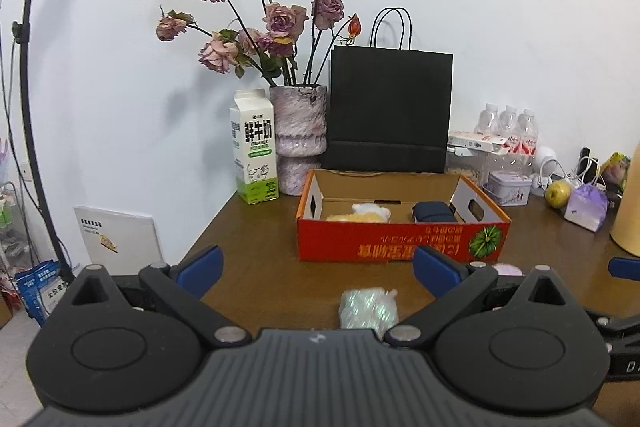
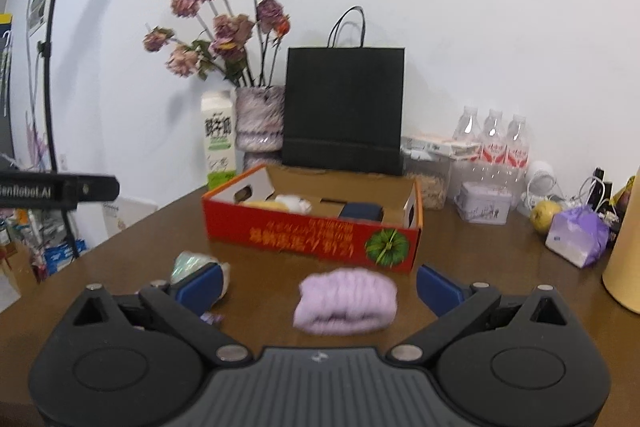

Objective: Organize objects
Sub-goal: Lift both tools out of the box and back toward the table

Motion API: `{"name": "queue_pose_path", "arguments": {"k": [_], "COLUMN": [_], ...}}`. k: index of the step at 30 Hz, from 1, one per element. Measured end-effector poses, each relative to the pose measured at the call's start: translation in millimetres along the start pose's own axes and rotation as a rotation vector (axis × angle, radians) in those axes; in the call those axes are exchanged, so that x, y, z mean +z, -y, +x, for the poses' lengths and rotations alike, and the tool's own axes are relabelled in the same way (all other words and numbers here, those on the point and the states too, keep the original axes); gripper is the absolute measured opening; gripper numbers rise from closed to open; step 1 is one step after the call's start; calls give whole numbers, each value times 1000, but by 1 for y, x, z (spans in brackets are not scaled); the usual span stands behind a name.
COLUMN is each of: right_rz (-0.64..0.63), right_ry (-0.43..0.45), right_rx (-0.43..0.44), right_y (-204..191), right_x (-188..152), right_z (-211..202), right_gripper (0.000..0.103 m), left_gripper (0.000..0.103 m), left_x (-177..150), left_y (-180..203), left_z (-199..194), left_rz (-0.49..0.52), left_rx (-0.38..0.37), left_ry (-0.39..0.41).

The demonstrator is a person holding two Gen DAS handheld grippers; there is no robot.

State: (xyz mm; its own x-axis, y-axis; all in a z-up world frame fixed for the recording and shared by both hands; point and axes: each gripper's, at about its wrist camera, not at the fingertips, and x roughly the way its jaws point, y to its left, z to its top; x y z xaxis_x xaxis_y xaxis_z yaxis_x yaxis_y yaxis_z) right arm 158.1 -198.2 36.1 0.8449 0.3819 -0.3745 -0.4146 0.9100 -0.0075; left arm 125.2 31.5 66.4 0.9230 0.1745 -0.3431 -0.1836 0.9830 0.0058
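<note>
My right claw point(image 2: 318, 287) hangs wide open over the brown table point(image 2: 500, 267), empty, with its blue pads point(image 2: 438, 289) either side of a lilac knitted bundle point(image 2: 346, 301). It looks like a folded sock or a small woolly roll, lying on the table just in front of the red cardboard box point(image 2: 312, 233). I judge it light and very soft: it will squash under the pads rather than resist, and it will not slip much because the knit is fuzzy. I would take it across the middle of the roll, low down and close to the table, so the folds stay together instead of one layer peeling off

My left claw point(image 1: 318, 267) is spread open too and holds nothing. Below it, near my own body, lies a small crinkly packet point(image 1: 368, 309) with a greenish iridescent sheen; its film looks thin and slick, so I would pinch it at its bulk, not its edge

The box stands open with a yellow and white soft toy point(image 1: 360, 213) and a dark navy case point(image 1: 434, 213) already inside. There is free floor between them, which seems the likely spot for both loose things. A milk carton point(image 1: 256, 151) and a vase of dried roses point(image 1: 298, 137) stand behind the box, well apart from my pads
</note>
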Motion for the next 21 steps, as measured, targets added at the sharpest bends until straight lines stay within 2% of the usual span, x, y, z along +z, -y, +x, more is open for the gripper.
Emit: {"name": "queue_pose_path", "arguments": {"k": [9,21], "right_rz": [-5,8], "right_ry": [-67,-161], "right_rx": [12,40], "right_y": [-12,-13], "right_x": [-35,-66], "right_z": [-27,-31], "right_gripper": [103,103], "left_gripper": [103,103], "left_x": [-35,-75], "left_y": [-16,-32], "left_z": [-29,-36], "left_rz": [2,-41], "left_rx": [-4,0], "left_ry": [-59,-150]}}
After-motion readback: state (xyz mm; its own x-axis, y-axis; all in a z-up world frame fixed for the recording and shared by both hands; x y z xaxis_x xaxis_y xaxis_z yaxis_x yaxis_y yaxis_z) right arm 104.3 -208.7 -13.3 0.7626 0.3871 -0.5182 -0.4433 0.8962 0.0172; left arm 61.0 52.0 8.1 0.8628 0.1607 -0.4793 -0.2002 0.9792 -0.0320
